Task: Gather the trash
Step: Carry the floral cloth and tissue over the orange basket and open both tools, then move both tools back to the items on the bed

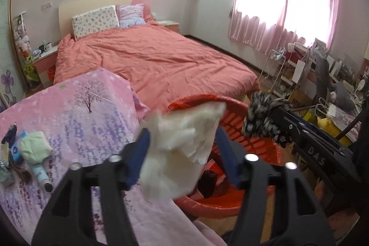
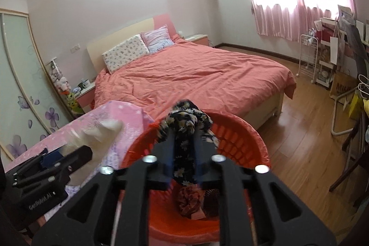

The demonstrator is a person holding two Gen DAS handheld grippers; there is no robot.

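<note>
A red plastic basket [image 1: 253,142] lined with a red bag stands on the floor beside the pink-covered table. My left gripper [image 1: 182,133] hovers over its near rim, open, with a crumpled white tissue [image 1: 180,142] loose between the blue fingers, clear of the right one. In the right wrist view my right gripper [image 2: 183,131] is above the basket [image 2: 237,137], jaws parted, and a black floral cloth [image 2: 184,121] fills the gap and hangs down. A reddish crumpled wad [image 2: 191,197] and a black mesh piece [image 2: 211,194] lie inside. The tissue [image 2: 103,133] shows at left.
The pink floral table cover [image 1: 80,107] carries a pale green cloth [image 1: 34,149], a light blue bottle [image 1: 39,173] and small packets. A bed with a salmon quilt [image 1: 150,61] lies beyond. Cluttered racks [image 1: 322,84] line the right wall; wooden floor [image 2: 299,142] lies right of the basket.
</note>
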